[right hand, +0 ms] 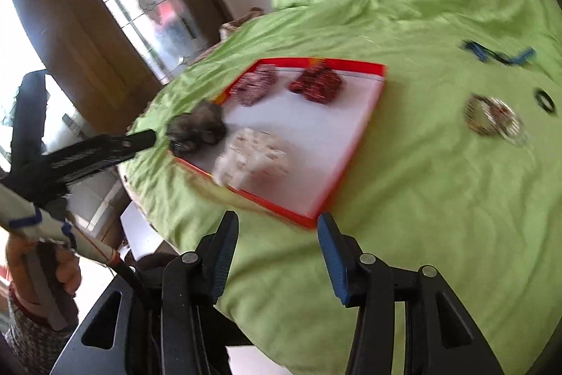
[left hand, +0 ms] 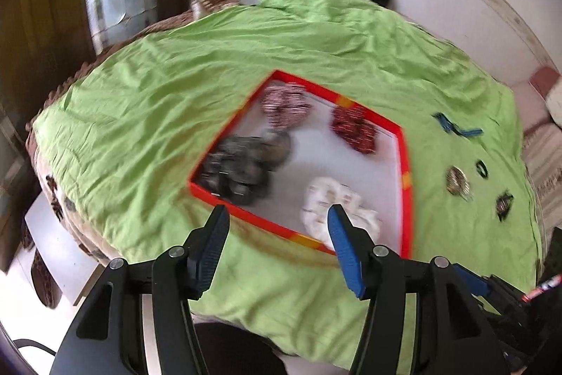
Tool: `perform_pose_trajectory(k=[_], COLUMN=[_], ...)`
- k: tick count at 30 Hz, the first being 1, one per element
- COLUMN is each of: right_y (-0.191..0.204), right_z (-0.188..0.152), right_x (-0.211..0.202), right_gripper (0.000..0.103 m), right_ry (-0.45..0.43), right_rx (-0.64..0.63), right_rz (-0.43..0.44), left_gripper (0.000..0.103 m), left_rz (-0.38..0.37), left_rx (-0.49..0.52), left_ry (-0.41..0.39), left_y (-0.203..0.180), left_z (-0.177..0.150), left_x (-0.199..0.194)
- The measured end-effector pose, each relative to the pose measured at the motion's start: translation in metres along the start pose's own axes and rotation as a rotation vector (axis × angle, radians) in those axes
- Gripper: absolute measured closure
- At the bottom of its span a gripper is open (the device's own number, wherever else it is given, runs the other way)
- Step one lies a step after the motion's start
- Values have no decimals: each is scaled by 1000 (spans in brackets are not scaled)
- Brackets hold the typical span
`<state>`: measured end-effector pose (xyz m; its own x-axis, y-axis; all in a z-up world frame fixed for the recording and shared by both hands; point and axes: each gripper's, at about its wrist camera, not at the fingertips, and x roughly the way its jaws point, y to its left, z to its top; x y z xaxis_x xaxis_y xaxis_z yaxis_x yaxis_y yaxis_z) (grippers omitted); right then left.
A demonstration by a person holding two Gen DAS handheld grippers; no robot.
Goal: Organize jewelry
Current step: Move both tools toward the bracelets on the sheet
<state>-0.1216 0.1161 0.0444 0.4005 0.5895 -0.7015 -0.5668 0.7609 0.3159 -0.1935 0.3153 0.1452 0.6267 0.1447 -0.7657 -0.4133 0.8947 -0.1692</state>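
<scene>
On the green cloth (right hand: 404,199) a red-rimmed tray (left hand: 406,171) holds four bunched pieces: a dark grey one (left hand: 242,167) at its left corner, a pink one (left hand: 286,106) and a red one (left hand: 353,129) along the far side, a white one (left hand: 337,209) nearest. The left gripper (left hand: 277,227) hangs wide apart above the tray's near rim, holding nothing. Right of the tray lie a blue strand (right hand: 498,55), a pile of silvery rings (right hand: 495,122) (blurred) and a small black ring (right hand: 544,101). The right gripper (right hand: 277,234) is spread wide, empty, over the tray's near corner.
</scene>
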Motion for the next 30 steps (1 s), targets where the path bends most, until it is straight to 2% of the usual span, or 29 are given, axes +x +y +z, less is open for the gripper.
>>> perform_pose_trajectory(k=[7,16,23,28,30], right_y=[-69,-157,-211,-241,-251], right_z=[-28,-48,-45,-9,15], right_x=[-39,-87,-98,-86,-72], right_gripper=[52,52,52,52,53], right_ry=[-29,-102,-150,-169,-170], right_rx=[121,262,356,361,340], right_rz=[-86,-201,-258,-285,-290], left_gripper=[39,39,39,40,45], left_rz=[-72,-180,-205,-267,-281], left_rx=[151,262,338,279,246], left_ry=[-9,69,115,176,201], left_y=[-77,-165,-230,-260,-266], left_z=[-15,-23,-10,13,21], left_x=[-16,4,53,115,140])
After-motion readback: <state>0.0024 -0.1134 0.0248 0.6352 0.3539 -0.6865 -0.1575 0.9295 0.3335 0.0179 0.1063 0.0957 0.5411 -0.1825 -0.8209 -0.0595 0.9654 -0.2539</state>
